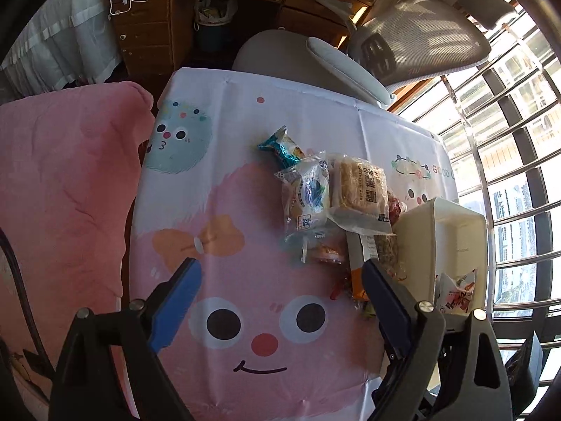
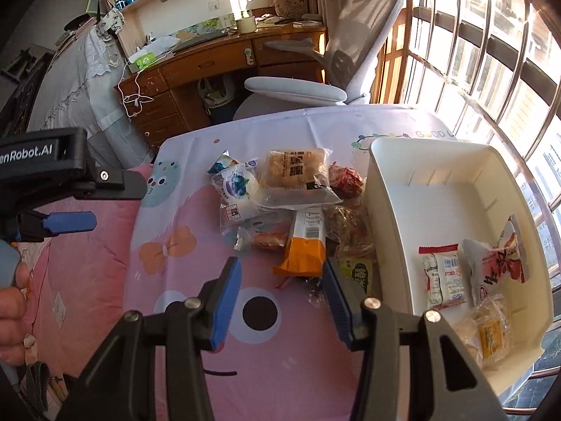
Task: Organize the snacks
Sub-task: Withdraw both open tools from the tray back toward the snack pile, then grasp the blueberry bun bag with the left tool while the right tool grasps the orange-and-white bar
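- Your left gripper (image 1: 280, 277) is released, jaws wide over the table (image 1: 245, 112), nothing between them.
- Your right gripper (image 2: 282, 294) is released too, near the orange packet (image 2: 304, 256).
- The snack pile (image 2: 280, 196) lies left of the white bin (image 2: 389, 217), which holds three packets.

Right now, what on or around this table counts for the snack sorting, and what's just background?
Job:
- white bin, three packets already inside
- snack pile loose on the tablecloth
- orange-ended packet
- left gripper and right gripper, both open, holding nothing

Lying about:
- office chair
- wooden desk
- pink blanket
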A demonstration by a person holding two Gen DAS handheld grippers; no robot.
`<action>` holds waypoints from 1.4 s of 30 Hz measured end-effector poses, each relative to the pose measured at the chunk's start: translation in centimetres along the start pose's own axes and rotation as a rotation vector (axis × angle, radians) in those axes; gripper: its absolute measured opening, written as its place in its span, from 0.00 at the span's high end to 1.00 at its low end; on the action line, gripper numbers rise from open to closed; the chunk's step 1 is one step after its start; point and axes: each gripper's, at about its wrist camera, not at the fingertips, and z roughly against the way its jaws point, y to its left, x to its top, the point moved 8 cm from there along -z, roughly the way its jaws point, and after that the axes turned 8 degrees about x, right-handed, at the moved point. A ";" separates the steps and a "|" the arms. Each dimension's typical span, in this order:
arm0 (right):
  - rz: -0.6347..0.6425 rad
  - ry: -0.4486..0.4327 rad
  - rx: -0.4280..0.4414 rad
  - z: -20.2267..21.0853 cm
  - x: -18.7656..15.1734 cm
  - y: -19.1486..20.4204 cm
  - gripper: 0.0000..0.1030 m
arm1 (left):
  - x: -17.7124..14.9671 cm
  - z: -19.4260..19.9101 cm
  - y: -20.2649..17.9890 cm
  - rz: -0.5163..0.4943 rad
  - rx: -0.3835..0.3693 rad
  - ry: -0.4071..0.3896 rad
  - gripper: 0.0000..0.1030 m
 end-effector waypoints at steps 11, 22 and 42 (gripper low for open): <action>0.069 -0.011 -0.049 -5.4 -0.6 -1.3 0.53 | 3.2 -7.7 -2.6 0.037 -0.001 0.037 0.11; 0.041 0.041 -0.018 -8.4 -1.6 -2.6 0.53 | 4.9 -13.6 -4.2 0.055 0.049 0.071 0.12; 0.014 0.109 0.002 -9.6 -2.0 -4.1 0.60 | 5.4 -16.8 -5.4 0.074 0.048 0.118 0.49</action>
